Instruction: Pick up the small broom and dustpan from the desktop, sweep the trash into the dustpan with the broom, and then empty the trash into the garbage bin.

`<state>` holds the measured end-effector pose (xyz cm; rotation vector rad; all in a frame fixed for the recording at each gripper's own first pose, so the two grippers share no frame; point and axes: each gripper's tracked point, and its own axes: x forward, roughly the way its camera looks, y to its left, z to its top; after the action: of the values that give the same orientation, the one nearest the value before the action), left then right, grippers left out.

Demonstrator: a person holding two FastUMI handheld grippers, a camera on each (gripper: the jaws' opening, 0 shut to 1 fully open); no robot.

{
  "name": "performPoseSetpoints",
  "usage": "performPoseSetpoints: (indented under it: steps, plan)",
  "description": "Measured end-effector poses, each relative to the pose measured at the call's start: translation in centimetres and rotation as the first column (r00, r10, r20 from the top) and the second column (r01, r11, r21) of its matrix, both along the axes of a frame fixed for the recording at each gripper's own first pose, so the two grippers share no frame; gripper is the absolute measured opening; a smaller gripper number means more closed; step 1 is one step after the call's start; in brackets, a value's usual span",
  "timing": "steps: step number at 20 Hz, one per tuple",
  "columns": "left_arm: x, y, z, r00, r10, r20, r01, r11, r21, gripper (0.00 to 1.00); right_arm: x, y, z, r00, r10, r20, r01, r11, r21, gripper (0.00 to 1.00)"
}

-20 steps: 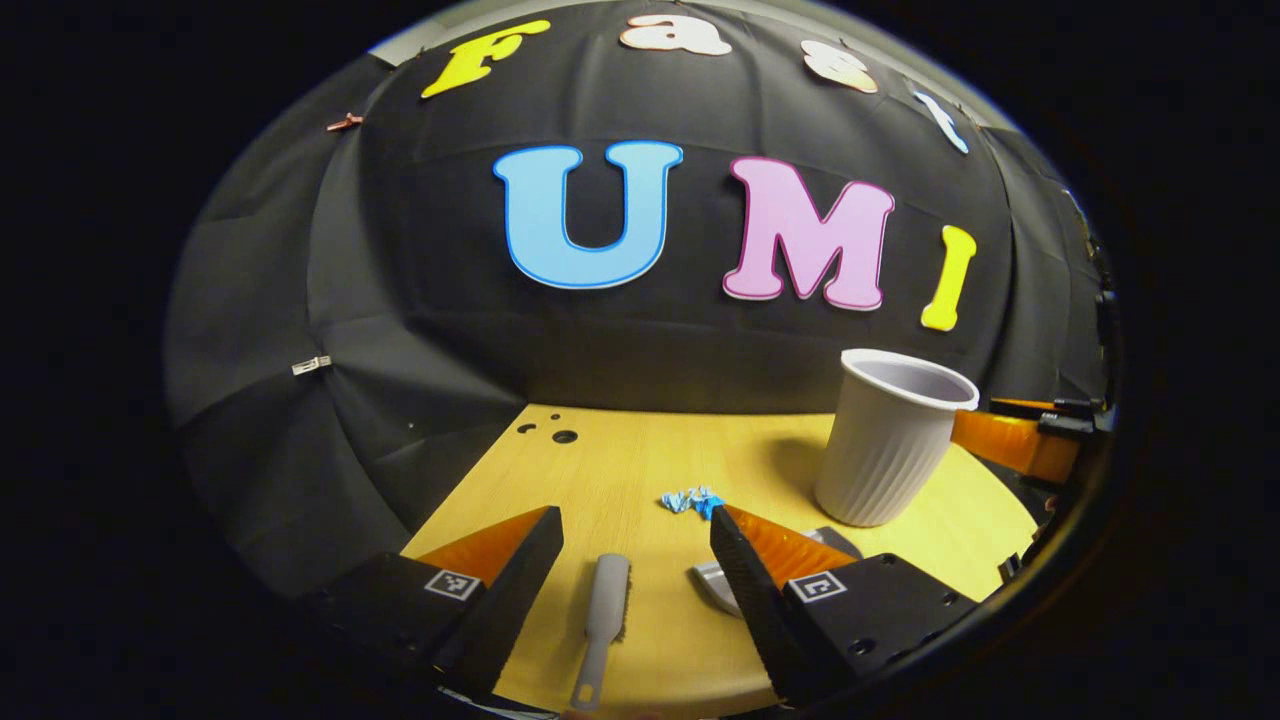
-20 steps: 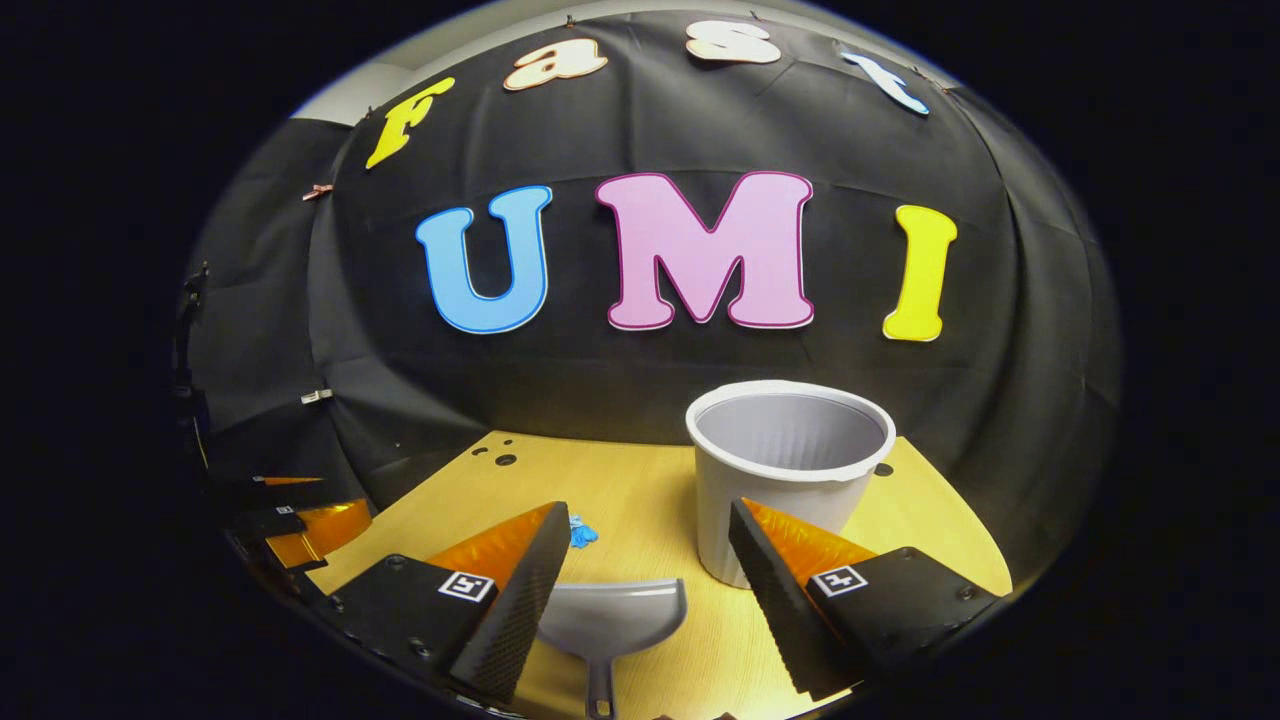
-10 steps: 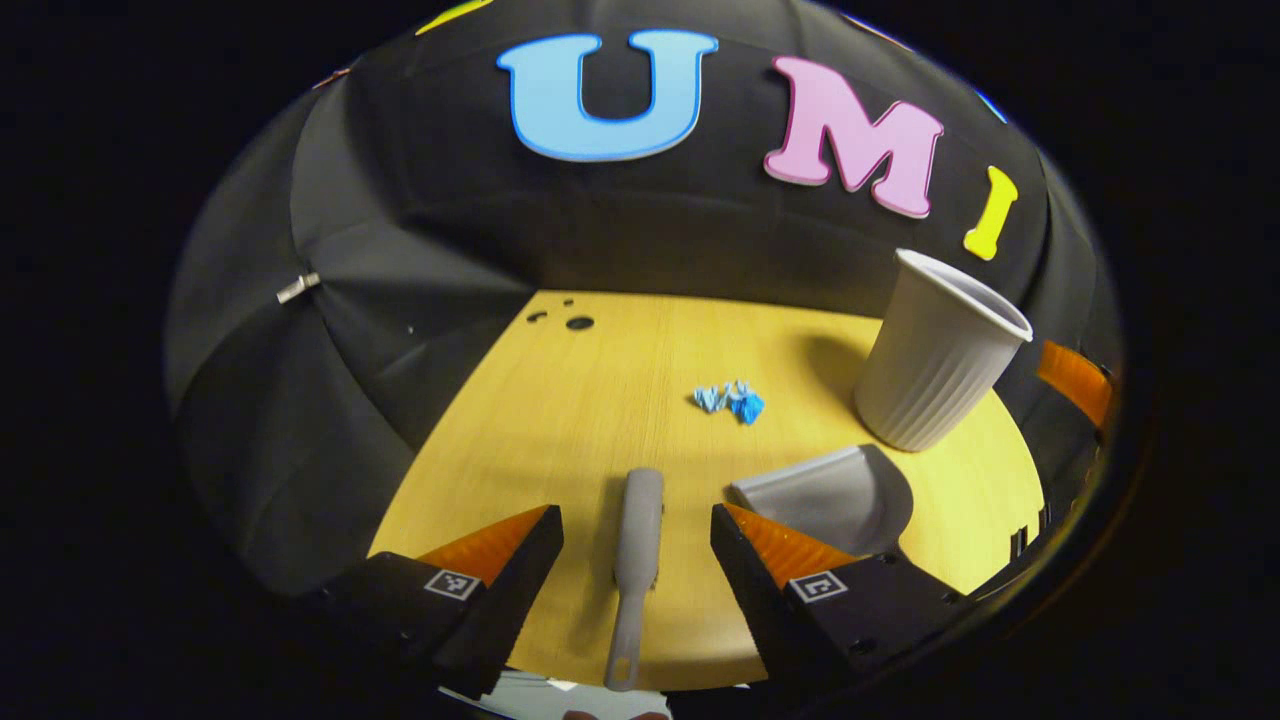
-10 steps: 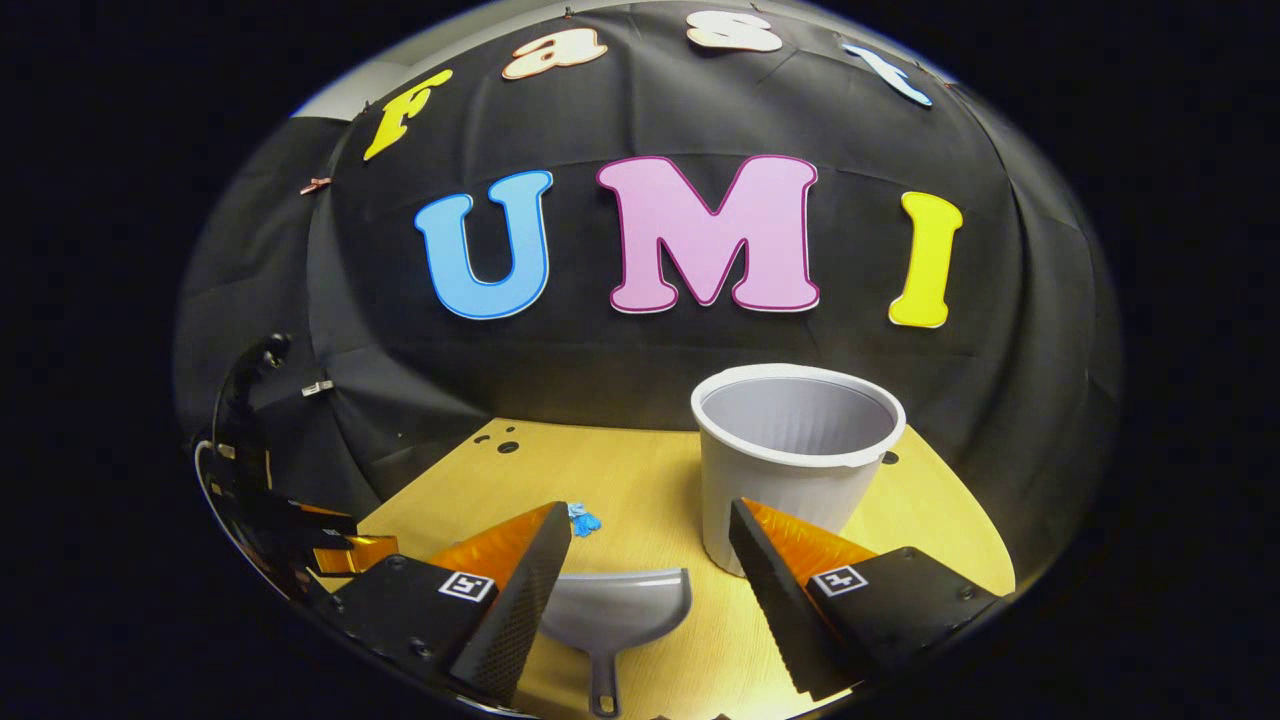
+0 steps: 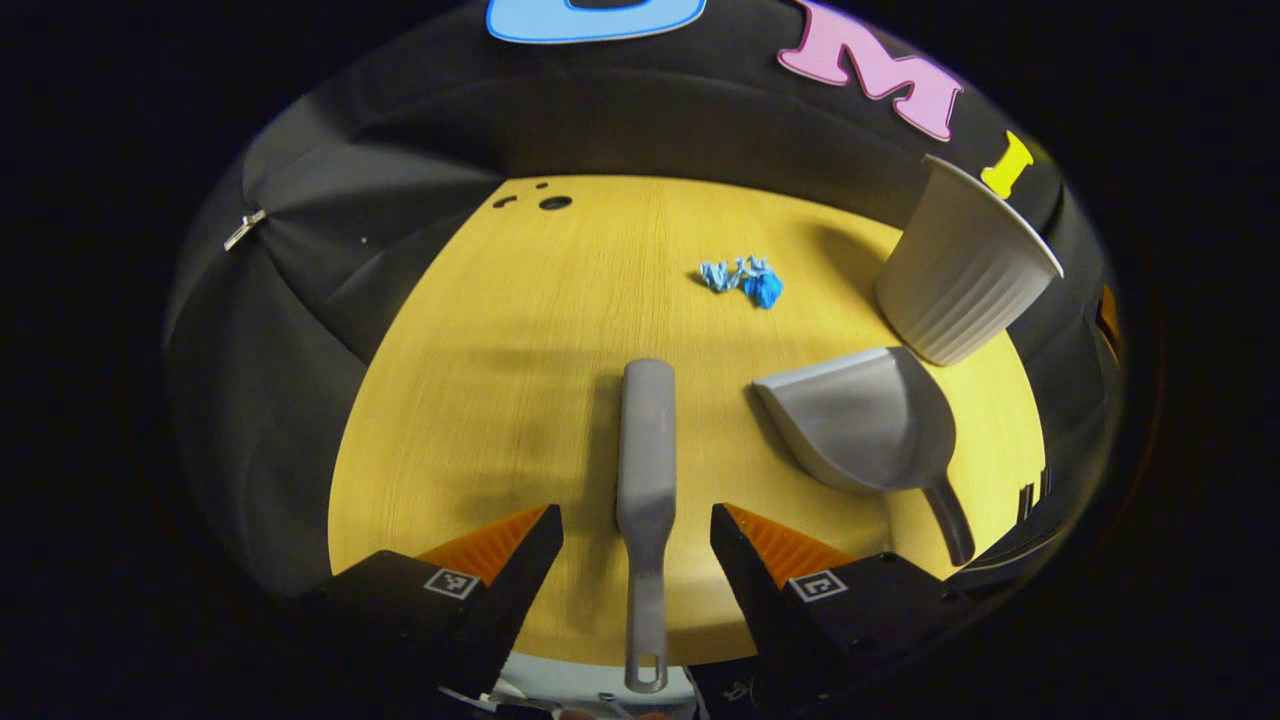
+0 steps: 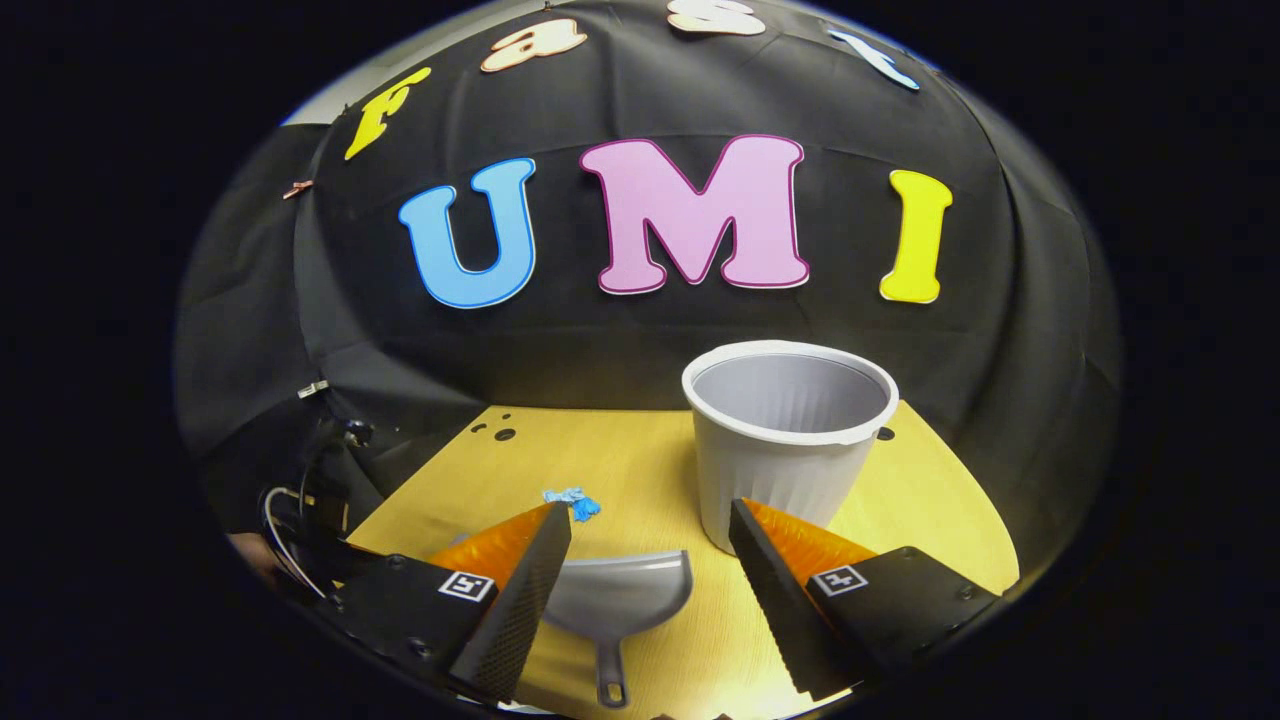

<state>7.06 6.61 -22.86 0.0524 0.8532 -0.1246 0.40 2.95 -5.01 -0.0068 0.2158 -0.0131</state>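
The wooden counter (image 5: 500,380) had a pale yellow top with a curved near edge. Near the counter's far left corner sat 1 round dark hole (image 5: 553,203) with 2 smaller dark marks just beside it. Behind the counter hung the black cloth wall (image 6: 620,350), creased, with a small metal clip (image 5: 243,230) pinned left of the counter.

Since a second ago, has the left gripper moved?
Yes. The left gripper has risen and tipped downward over the table: the wall letters slid upward, and the broom now lies between its open fingers.
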Motion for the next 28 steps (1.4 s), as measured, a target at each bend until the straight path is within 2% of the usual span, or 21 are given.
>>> performPoseSetpoints:
  steps: [6, 12, 13, 14, 15, 17, 18, 20, 21, 24, 27, 28]
  plan:
    - [0.0, -0.6, -3.7, 0.992, -0.027, -0.126, 0.026, 1.000, -0.007, 0.96, -1.3, 0.1, -1.8, 0.999, -0.026, -0.047, 0.025, 0.999, -0.022, 0.99]
    - [0.4, -0.4, -6.4, 0.980, -0.056, -0.192, 0.067, 0.996, 0.052, 0.96, -1.9, 0.4, -4.9, 0.989, -0.052, -0.138, 0.050, 0.999, -0.015, 0.99]
    - [0.4, -0.5, -6.8, 0.977, -0.064, -0.203, 0.077, 0.996, 0.055, 0.91, -2.2, 0.8, -5.7, 0.987, -0.057, -0.152, 0.056, 0.998, -0.013, 0.99]
    - [0.6, -0.3, -6.7, 0.977, -0.059, -0.203, 0.075, 0.995, 0.073, 0.93, -2.6, 1.1, -6.2, 0.984, -0.057, -0.168, 0.056, 0.998, -0.009, 0.99]
    - [1.0, -0.3, -6.7, 0.979, -0.062, -0.194, 0.079, 0.994, 0.079, 0.89, -2.8, 1.3, -6.6, 0.981, -0.057, -0.185, 0.057, 0.998, -0.005, 0.99]
    - [1.1, 0.1, -7.0, 0.980, -0.047, -0.196, 0.065, 0.994, 0.088, 0.75, -3.1, 1.8, -7.3, 0.976, -0.057, -0.212, 0.059, 0.998, -0.001, 0.99]
    - [1.2, 0.3, -7.0, 0.979, -0.037, -0.198, 0.055, 0.995, 0.088, 0.60, -3.1, 2.1, -7.6, 0.973, -0.055, -0.225, 0.057, 0.998, 0.000, 0.99]
    - [1.3, 0.4, -6.9, 0.981, -0.032, -0.193, 0.049, 0.995, 0.088, 0.43, -3.3, 2.9, -8.7, 0.965, -0.046, -0.258, 0.047, 0.999, -0.002, 0.99]
    - [1.4, 0.4, -6.9, 0.982, -0.036, -0.187, 0.053, 0.995, 0.087, 0.39, -3.4, 3.2, -9.2, 0.961, -0.042, -0.275, 0.043, 0.999, -0.002, 0.99]
    - [1.5, 0.6, -6.7, 0.989, -0.061, -0.135, 0.071, 0.995, 0.068, 0.30, -4.1, 4.2, -10.9, 0.943, -0.015, -0.333, 0.015, 1.000, -0.003, 0.99]
    - [-0.1, 0.3, -6.4, 0.989, -0.086, -0.120, 0.081, 0.996, -0.042, 0.25, -4.8, 4.8, -13.2, 0.914, 0.005, -0.405, -0.010, 1.000, -0.010, 0.99]
    - [-0.4, 0.5, -6.1, 0.991, -0.093, -0.099, 0.089, 0.995, -0.045, 0.24, -5.0, 5.0, -14.1, 0.904, 0.012, -0.428, -0.017, 1.000, -0.008, 0.99]
